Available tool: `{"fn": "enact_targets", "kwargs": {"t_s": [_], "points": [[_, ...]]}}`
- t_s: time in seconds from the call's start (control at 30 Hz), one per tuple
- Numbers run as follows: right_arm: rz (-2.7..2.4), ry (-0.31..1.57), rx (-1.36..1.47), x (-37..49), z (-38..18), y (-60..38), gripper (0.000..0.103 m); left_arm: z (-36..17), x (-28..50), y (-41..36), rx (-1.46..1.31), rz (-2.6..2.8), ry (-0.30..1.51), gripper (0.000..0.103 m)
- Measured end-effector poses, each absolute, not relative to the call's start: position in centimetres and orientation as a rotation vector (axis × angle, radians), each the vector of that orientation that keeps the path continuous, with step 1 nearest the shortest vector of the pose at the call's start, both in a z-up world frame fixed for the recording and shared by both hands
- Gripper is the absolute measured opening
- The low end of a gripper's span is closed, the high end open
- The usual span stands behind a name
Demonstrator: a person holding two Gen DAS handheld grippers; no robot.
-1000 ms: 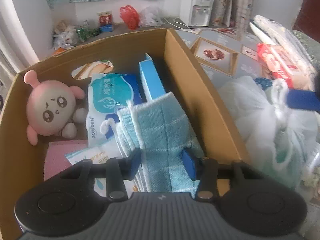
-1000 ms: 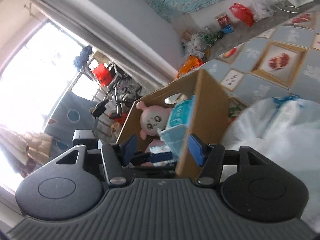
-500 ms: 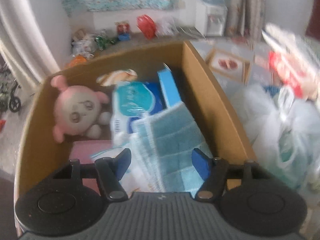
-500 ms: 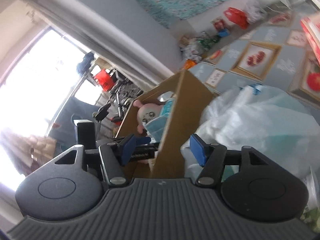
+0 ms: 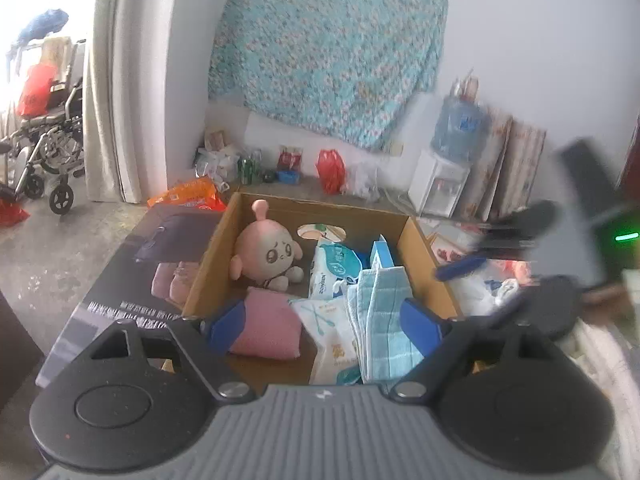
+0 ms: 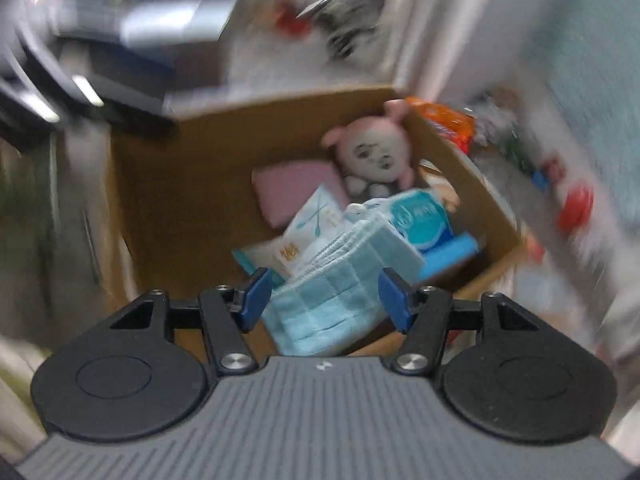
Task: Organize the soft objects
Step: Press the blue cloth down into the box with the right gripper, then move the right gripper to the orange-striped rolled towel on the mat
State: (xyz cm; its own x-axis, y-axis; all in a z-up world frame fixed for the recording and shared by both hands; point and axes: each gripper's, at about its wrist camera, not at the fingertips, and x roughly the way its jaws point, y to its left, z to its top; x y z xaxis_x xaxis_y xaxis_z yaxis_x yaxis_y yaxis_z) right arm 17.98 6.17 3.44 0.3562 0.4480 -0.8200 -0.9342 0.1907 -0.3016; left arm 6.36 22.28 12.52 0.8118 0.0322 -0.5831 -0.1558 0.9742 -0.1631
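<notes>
- big cardboard box takes up the middle of both views, open top, and all the soft stuff sits inside it. seen from the left wrist it's got a dark printed flap hanging out on its left side
- flowery teal cloth hangs on the wall behind, with a water dispenser standing under its right corner and a wheelchair way off to the left by the curtain
- left gripper hangs above the near end of the box, jaws spread wide and they've just been opening, nothing pinched between them, the things below just show through the gap
- right gripper is over the box too, jaws about half apart. the blue cloth shows between them but that view is too smeared to be sure whether the pads touch it, can't tell
- folded blue checked cloth lies in the box along its right wall, near end
- pink plush doll sits against the far left corner, face up
- pink pad lies flat just in front of the doll
- wipes pack leans behind the cloth, with a white packet between the pad and the cloth
- small blue carton stands on edge beside the wipes pack
</notes>
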Motion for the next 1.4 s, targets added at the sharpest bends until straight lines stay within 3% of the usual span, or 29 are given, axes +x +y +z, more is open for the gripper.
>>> {"fn": "enact_targets", "kwargs": {"t_s": [0.27, 0.5, 0.83, 0.93, 1.07, 1.13, 1.27, 1.4], "points": [[1.058, 0.929, -1.248, 20.8, -3.6, 11.8, 0.055, 11.5, 2.0, 24.1, -0.201, 0.153, 0.543, 0.086], [0.982, 1.1, -1.328, 24.0, -6.8, 13.5, 0.049, 11.0, 1.3, 25.3, -0.236, 0.156, 0.52, 0.086], [0.964, 1.136, -1.364, 23.5, -7.0, 14.6, 0.051, 9.7, 1.2, 25.9, -0.279, 0.159, 0.55, 0.086], [1.005, 1.106, -1.297, 22.9, -5.5, 13.4, 0.057, 9.7, 0.8, 25.8, -0.278, 0.163, 0.543, 0.086], [1.095, 1.012, -1.169, 21.0, -1.0, 11.2, 0.074, 10.1, 0.2, 25.4, -0.286, 0.164, 0.533, 0.088], [1.125, 0.967, -1.086, 20.1, 1.4, 9.5, 0.076, 10.1, 0.0, 24.8, -0.29, 0.162, 0.534, 0.089], [1.184, 0.852, -0.831, 18.4, 7.0, 4.8, 0.079, 10.2, -0.5, 22.9, -0.298, 0.116, 0.525, 0.089], [1.155, 0.676, -0.481, 16.5, 10.0, -4.0, 0.092, 10.4, -0.7, 19.4, -0.274, 0.019, 0.514, 0.092]]}}
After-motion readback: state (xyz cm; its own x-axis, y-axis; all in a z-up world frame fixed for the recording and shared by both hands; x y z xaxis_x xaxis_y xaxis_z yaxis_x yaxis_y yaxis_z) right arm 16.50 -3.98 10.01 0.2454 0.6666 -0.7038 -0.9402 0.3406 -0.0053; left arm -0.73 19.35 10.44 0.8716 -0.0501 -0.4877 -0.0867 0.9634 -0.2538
